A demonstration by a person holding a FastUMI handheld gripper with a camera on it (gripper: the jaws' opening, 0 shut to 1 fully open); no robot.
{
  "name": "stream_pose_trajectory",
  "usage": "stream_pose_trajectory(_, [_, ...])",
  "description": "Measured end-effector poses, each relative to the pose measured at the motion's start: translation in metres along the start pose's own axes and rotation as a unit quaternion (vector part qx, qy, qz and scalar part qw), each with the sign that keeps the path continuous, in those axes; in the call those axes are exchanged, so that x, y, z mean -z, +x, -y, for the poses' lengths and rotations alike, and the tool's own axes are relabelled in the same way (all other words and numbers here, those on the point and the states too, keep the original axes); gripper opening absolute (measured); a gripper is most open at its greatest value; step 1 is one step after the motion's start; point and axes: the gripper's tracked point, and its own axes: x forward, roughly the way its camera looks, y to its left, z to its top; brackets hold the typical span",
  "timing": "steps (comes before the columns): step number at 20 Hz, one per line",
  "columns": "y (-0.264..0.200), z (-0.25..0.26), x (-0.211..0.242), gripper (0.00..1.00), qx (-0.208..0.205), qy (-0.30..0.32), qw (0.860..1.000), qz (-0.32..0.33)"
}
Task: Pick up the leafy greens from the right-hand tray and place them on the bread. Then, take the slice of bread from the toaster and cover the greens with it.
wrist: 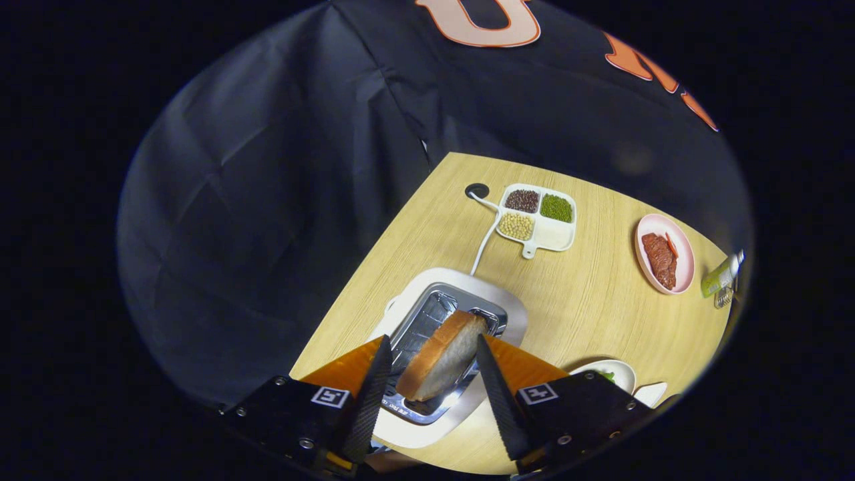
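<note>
- The wooden table [588, 300] has a pale grain and carries everything else; the dark booth cloth hangs behind it.
- The toaster [497, 314] is white with rounded corners and a shiny metal slot on top; it sits just ahead of the fingers, and its white cord [486, 240] runs back to a dark round hole in the tabletop.
- The gripper [431, 374] hangs over the toaster with its jaws spread apart; the slice stands in the gap, its upper corner close against one finger and a clear gap to the other, so a two-sided grip is not visible.
- The slice of bread [442, 357] is thick, with a tan-brown crust along its long edge and a pale, fine crumb face turned toward the camera; it stands tilted on edge, its lower end in or just over the toaster slot.
- A white divided tray [551, 234] lies beyond the toaster, holding dark brown, green and pale yellow grains in three compartments, the fourth bare.
- A pink plate [681, 248] with a reddish piece of meat lies further to one side.
- A white dish [618, 373] with a glimpse of leafy greens [606, 375] peeks out behind one finger's mount.
</note>
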Motion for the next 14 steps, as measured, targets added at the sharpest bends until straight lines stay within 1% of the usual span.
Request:
stream_pose_trajectory(3, [0.005,0.003,0.006,0.6,0.003,0.001,1.0,-0.011])
stream_pose_trajectory(5, [0.005,0.005,0.004,0.48,0.007,0.004,1.0,-0.004])
stream_pose_trajectory(6, [0.005,0.007,0.004,0.45,0.008,0.001,1.0,-0.004])
stream_pose_trajectory(7, [0.004,0.009,0.004,0.39,0.011,0.001,1.0,-0.002])
stream_pose_trajectory(8, [0.003,0.013,0.002,0.36,0.017,0.002,1.0,0.0])
stream_pose_trajectory(9, [0.002,0.017,0.002,0.27,0.022,0.005,1.0,0.005])
stream_pose_trajectory(11, [-0.001,0.015,0.002,0.17,0.014,0.012,1.0,0.008])
stream_pose_trajectory(14, [-0.01,0.015,-0.002,0.17,0.002,0.012,1.0,0.021])
